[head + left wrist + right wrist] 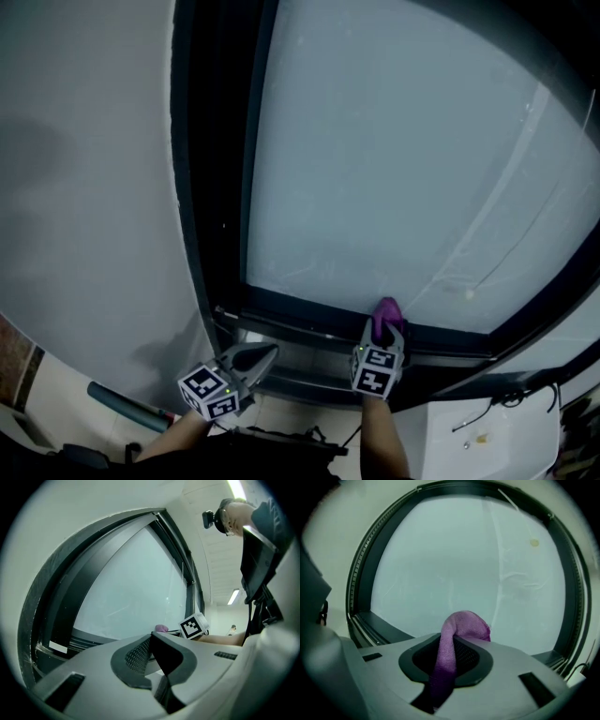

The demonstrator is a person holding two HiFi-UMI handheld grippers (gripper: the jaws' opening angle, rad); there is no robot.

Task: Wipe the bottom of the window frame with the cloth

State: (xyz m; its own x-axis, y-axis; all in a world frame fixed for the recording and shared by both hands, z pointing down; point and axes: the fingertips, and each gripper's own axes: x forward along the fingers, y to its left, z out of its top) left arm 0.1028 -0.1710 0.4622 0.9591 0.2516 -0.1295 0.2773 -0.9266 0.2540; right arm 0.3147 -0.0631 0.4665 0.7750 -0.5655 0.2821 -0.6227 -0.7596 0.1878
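A purple cloth [386, 315] [459, 634] is pinched in my right gripper [384, 330] [457, 637], which is shut on it. The cloth's tip sticks out over the dark bottom rail of the window frame [309, 317] [384, 627], just in front of the frosted pane [394, 159]; whether it touches the rail I cannot tell. My left gripper [255, 356] [151, 641] sits lower left of it, shut with nothing between its jaws, pointing toward the frame's lower tracks [65, 644]. The cloth [161, 628] also peeks past the right gripper's marker cube [194, 626].
The dark left upright of the frame [211, 187] stands against a grey wall [84, 187]. A white box or ledge with a cable [487, 427] lies at lower right. A teal tube [127, 403] lies on the floor at lower left. A person's arm [220, 638] shows behind.
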